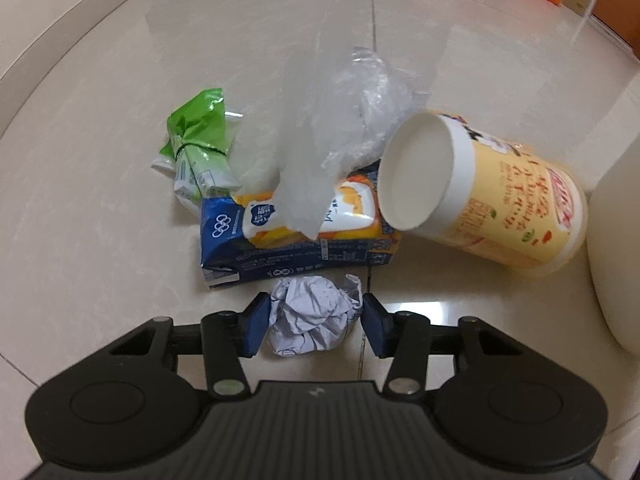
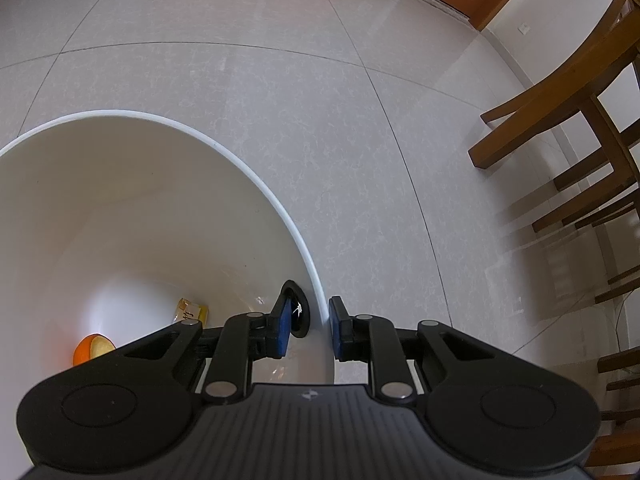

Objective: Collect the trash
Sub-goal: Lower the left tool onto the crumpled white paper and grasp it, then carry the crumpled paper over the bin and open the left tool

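Down on the tiled floor (image 1: 100, 208), the left tool (image 1: 314, 318) has its two blue pads clamped against either side of a crumpled paper ball (image 1: 314, 314). Just beyond the ball lies a blue and yellow drink carton (image 1: 296, 248); a clear plastic bag (image 1: 332, 136) drapes over the carton, a green wrapper (image 1: 198, 144) lies beyond the carton's left end, and a tipped yellow paper cup (image 1: 480, 188) rests at its right end. The right tool (image 2: 308, 328) is closed on the rim of a white bin (image 2: 256, 176), one pad inside the wall and one outside.
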Demonstrator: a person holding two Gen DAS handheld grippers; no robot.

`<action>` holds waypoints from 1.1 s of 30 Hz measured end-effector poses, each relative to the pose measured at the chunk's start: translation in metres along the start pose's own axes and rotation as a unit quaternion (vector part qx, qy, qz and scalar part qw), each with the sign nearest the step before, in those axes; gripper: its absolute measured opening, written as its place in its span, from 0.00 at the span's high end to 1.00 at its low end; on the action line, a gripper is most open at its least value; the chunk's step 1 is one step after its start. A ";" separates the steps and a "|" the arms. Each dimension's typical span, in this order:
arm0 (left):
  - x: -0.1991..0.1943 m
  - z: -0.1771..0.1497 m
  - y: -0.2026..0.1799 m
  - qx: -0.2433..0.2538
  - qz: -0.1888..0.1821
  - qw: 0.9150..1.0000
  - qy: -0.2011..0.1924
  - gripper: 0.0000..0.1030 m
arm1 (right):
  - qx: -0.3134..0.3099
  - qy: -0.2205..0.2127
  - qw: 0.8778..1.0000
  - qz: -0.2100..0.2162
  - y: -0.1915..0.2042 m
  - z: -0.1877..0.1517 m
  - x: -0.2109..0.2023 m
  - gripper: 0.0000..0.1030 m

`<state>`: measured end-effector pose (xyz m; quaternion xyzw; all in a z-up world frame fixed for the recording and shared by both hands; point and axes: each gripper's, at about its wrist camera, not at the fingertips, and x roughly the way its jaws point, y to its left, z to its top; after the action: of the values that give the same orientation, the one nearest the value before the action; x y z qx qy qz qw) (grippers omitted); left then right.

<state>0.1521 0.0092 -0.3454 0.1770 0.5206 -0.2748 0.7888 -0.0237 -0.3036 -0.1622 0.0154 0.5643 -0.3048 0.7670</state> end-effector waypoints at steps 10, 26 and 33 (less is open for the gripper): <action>-0.055 -0.003 -0.013 0.115 -0.038 0.992 0.032 0.53 | 0.005 0.001 1.000 0.000 0.000 0.002 0.001 0.77; -0.227 0.097 -0.097 0.305 -0.170 0.936 -0.036 0.53 | 0.003 0.000 1.000 0.003 -0.005 0.001 0.003 0.77; -0.267 0.124 -0.166 0.359 -0.229 0.902 -0.073 0.52 | 0.006 0.007 1.000 0.016 -0.012 0.003 0.004 0.79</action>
<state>0.0576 -0.1247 -0.0500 0.3032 0.3536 -0.6281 0.6234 -0.0257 -0.3159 -0.1604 0.0317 0.5677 -0.2960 0.7676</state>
